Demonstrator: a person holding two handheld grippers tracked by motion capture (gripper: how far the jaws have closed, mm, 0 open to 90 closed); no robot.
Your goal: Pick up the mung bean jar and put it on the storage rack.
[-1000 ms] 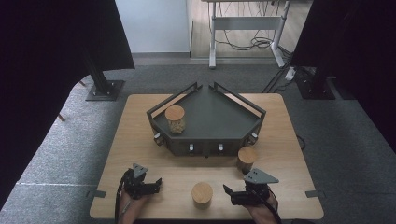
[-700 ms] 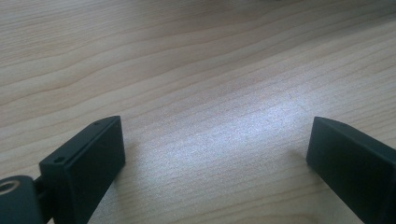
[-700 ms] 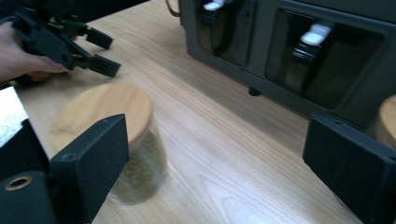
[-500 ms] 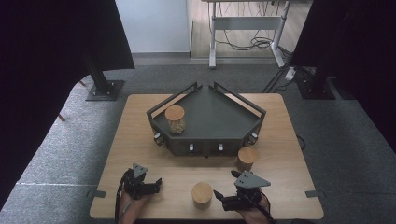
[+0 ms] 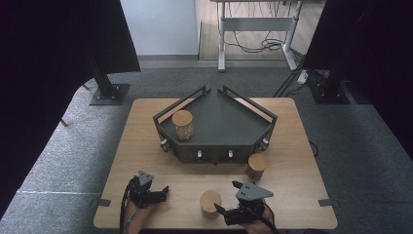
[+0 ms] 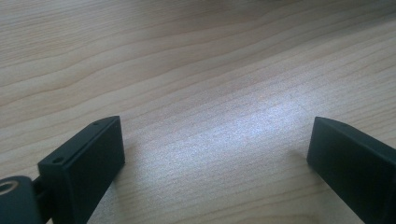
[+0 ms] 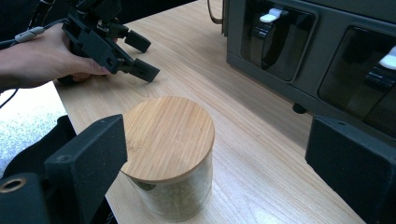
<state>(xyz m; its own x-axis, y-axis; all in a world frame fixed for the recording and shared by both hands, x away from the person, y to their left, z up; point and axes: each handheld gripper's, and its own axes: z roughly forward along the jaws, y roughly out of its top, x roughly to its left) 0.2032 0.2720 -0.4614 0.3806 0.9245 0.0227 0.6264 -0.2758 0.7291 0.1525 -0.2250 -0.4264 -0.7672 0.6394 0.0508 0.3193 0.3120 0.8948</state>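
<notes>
A wooden table point(image 5: 146, 146) sits in the middle of the high view, and a dark tray point(image 5: 229, 122) with low walls stands on its far half. Inside the tray, at its left side, stands a jar point(image 5: 183, 125) with a round wooden lid and something pale and lumpy in it (too small to tell what). A second jar point(image 5: 257, 165) stands on the table just in front of the tray's right corner. A third jar point(image 5: 210, 203) stands near the bottom middle of the high view; in the right gripper view this jar point(image 7: 170, 154) is clear glass with a wooden lid, and what it holds is too dim to tell. The right gripper point(image 5: 229, 200) is at the lower right of the high view, just beside the third jar, and its jaws are wide apart with nothing between them. In its own view the jar sits close to the jaw on the left. The left gripper point(image 5: 164, 191) is at the lower left of the high view, well apart from the jars. Its jaws are also spread wide over bare wood point(image 6: 196, 93). A hand point(image 7: 42, 58) holds that gripper at the upper left of the right gripper view. The tray's front point(image 7: 299, 51) fills the upper right there, with white clips point(image 7: 271, 16) on it.
</notes>
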